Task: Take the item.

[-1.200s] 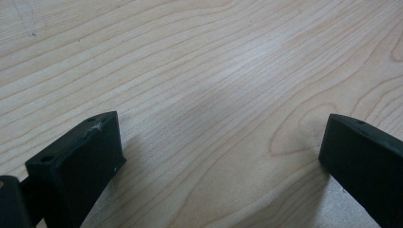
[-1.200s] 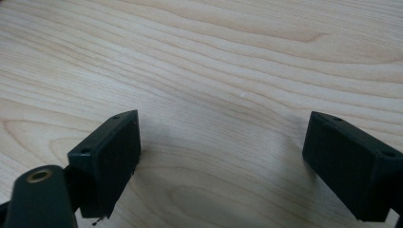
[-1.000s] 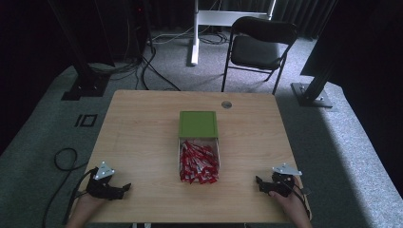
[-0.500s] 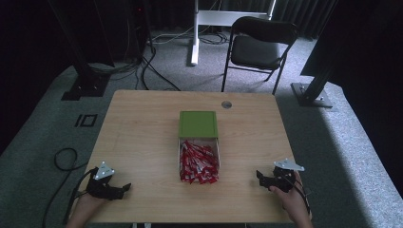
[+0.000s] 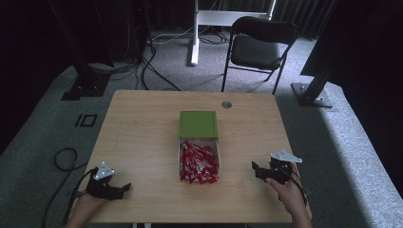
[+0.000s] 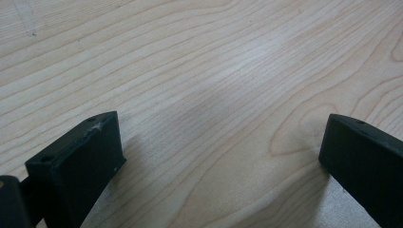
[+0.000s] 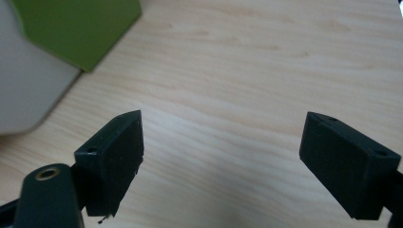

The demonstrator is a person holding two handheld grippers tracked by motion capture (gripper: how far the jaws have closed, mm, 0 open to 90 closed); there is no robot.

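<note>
Both tongs sit low near the surface's front edge with their black jaws spread wide and nothing between them: the left tongs [image 5: 124, 188] rest close to the front left corner, and the right tongs [image 5: 255, 170] hover just above the wood toward the front right corner, tipped inward. Between them, in the middle of the surface [image 5: 142, 123], stands a clear box [image 5: 181, 156] heaped with red sachets [image 5: 198, 162], and a green lid [image 5: 198, 124] lies flat just behind it, touching or nearly touching the box's far wall. The left gripper view has bare wood grain between its jaws; the right gripper view catches a corner of the green lid [image 7: 76, 28] and a pale blur of the box wall [image 7: 28, 95] off to its left. By my reading the work is at its very start, with the box open and neither thing yet approached. The next move looks likely to be a reach inward from the front edge, either to pinch the lid by its rim and bring it over the box, or to pick sachets out; the lid lies flat, so a grip would need one jaw slid under an edge.
</note>
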